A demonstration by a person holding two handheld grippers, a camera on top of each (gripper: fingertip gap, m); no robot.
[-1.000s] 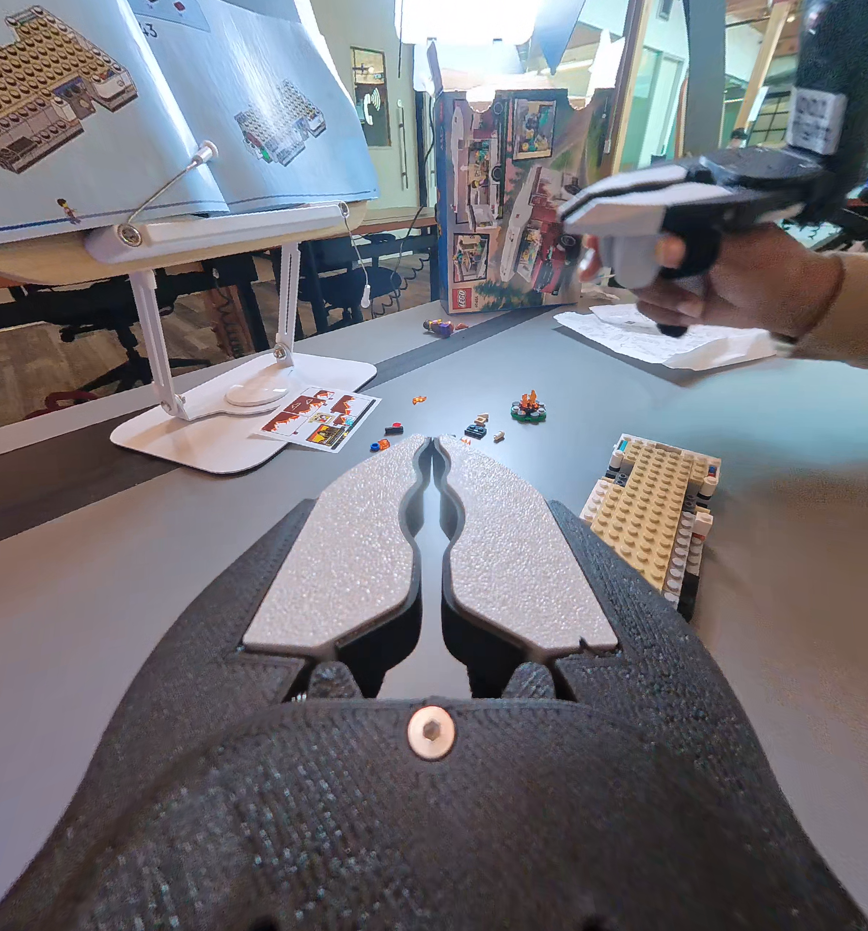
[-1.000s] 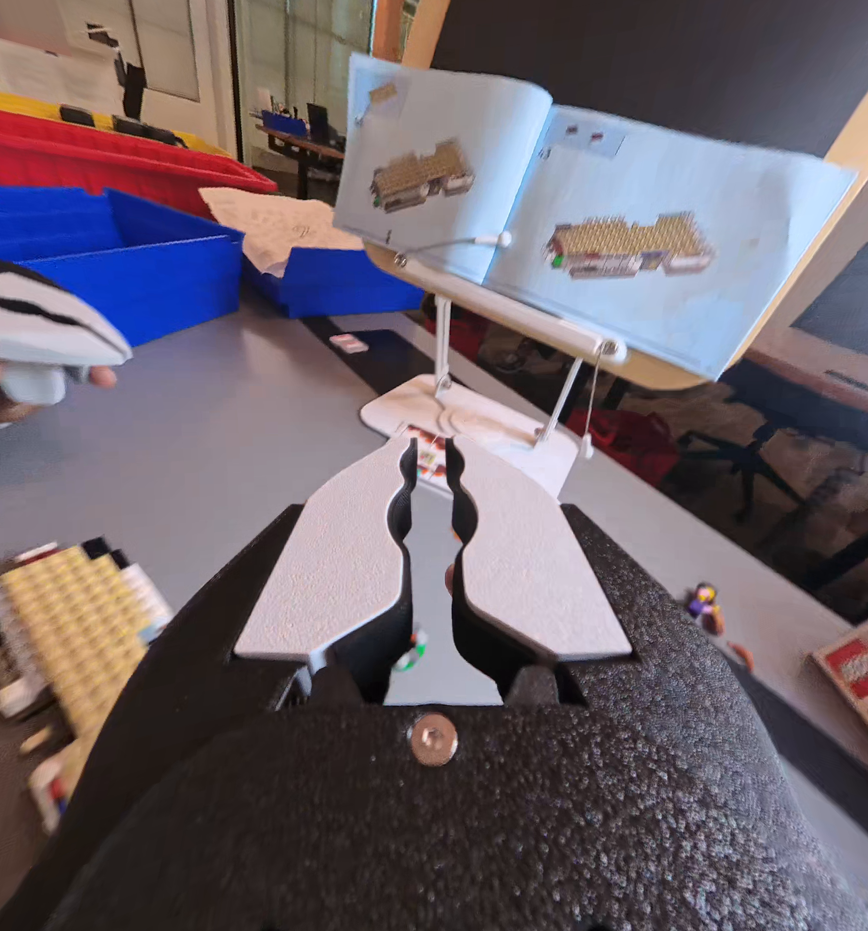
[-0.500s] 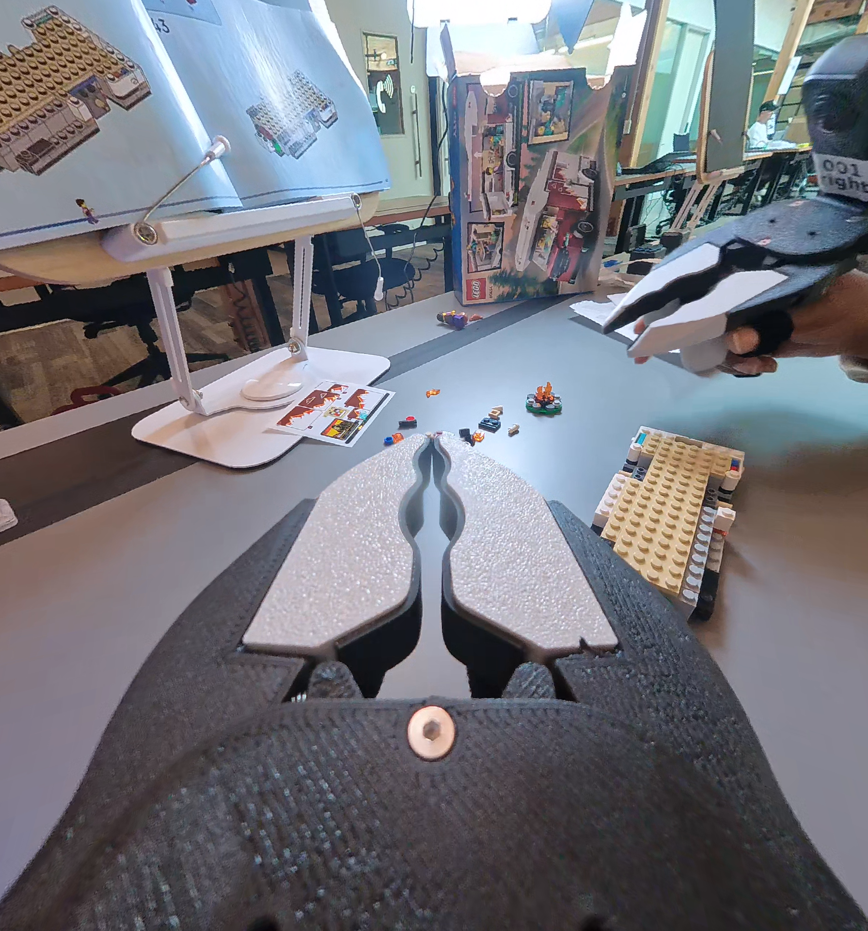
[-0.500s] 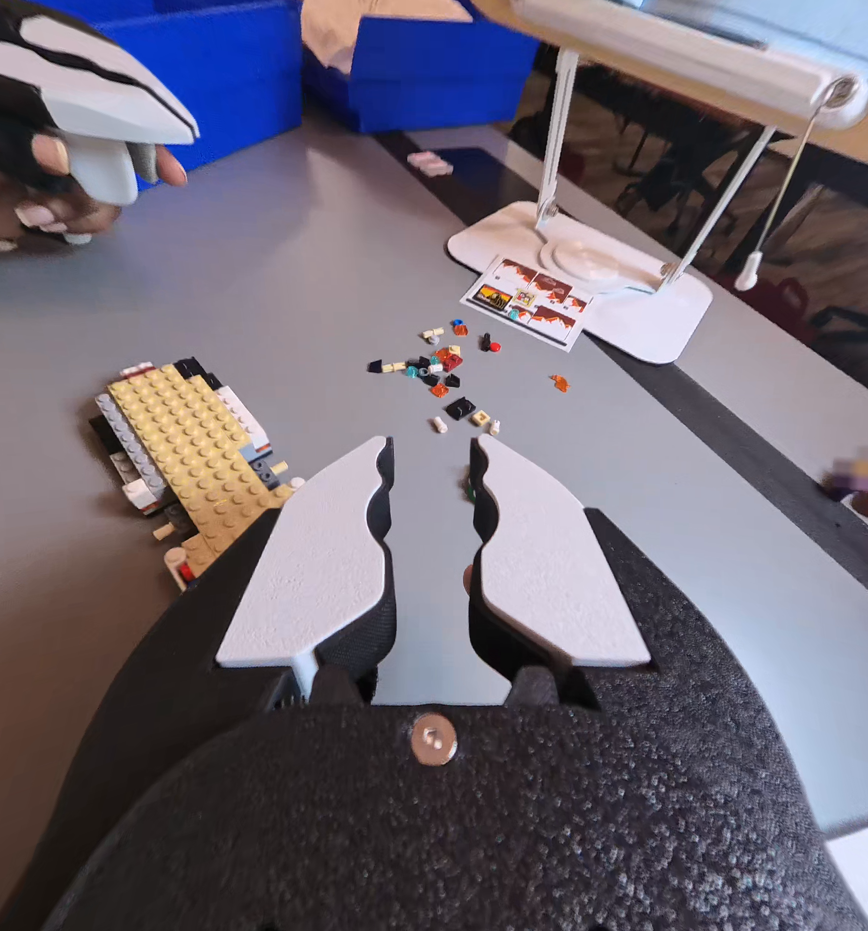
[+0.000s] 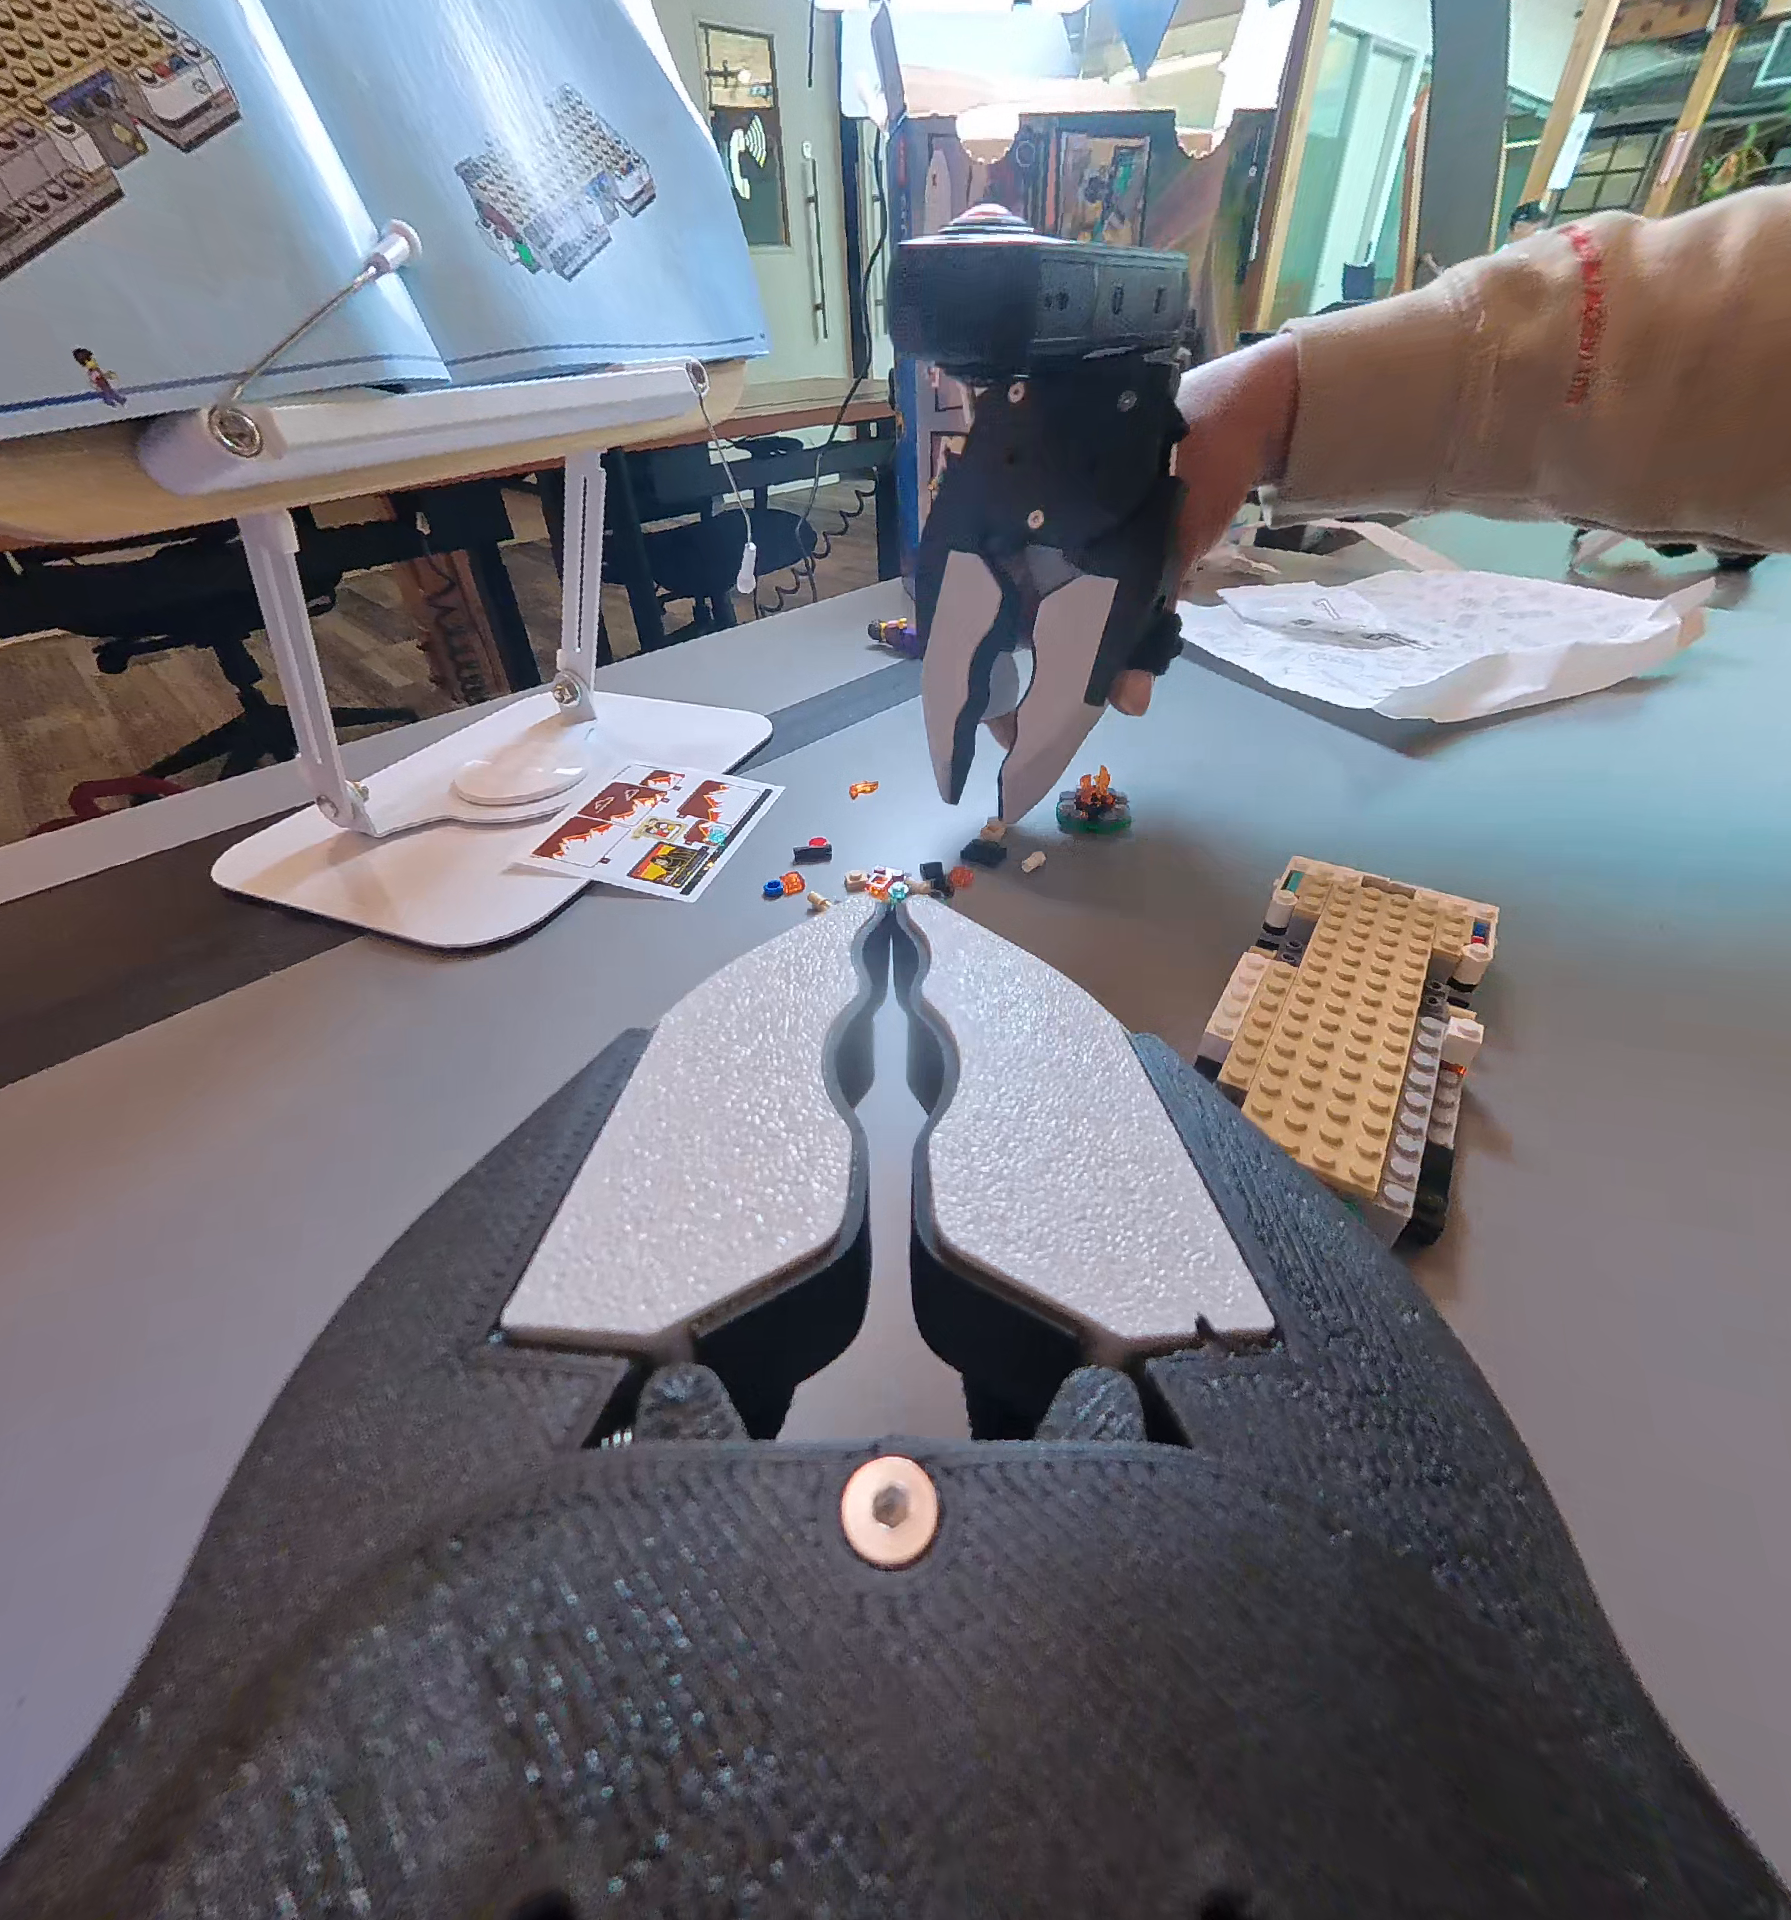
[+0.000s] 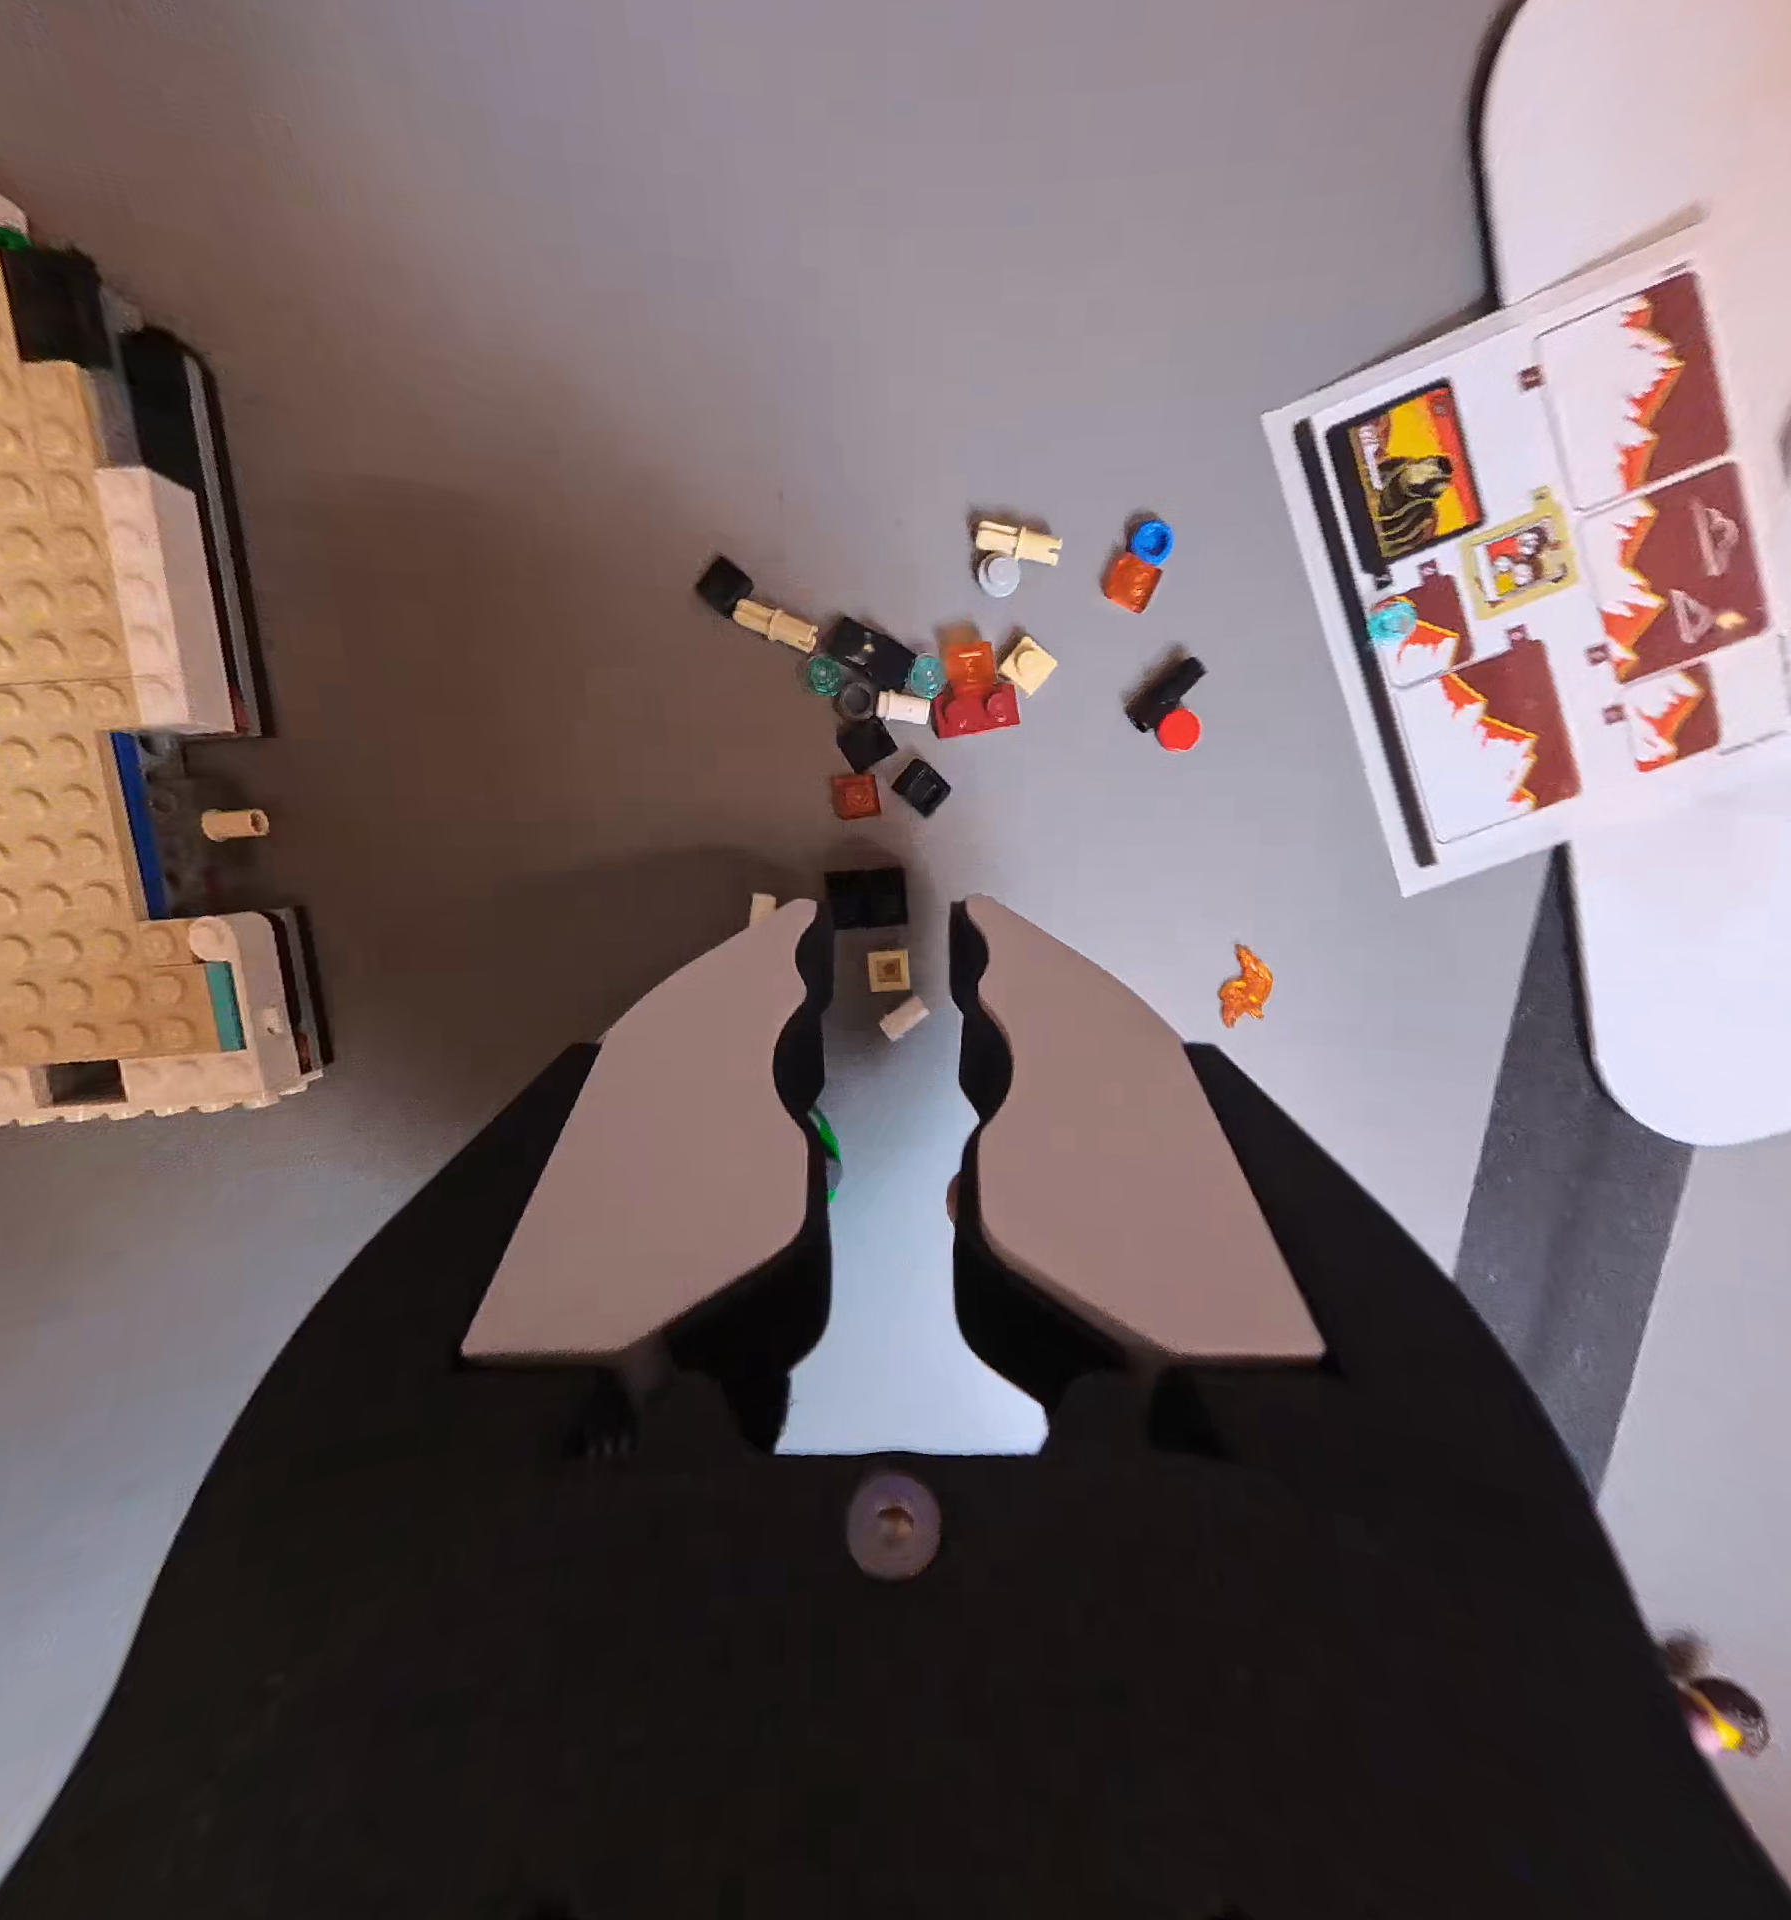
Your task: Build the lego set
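Two grippers [image 5: 891, 906] [image 6: 886, 914], one tan brick build [image 5: 1348, 1039], one sticker sheet [image 5: 657, 831].

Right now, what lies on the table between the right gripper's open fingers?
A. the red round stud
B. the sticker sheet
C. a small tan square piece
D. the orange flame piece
C: the right gripper points down with its fingers apart, and the tan square piece sits in the gap, untouched by either pad.
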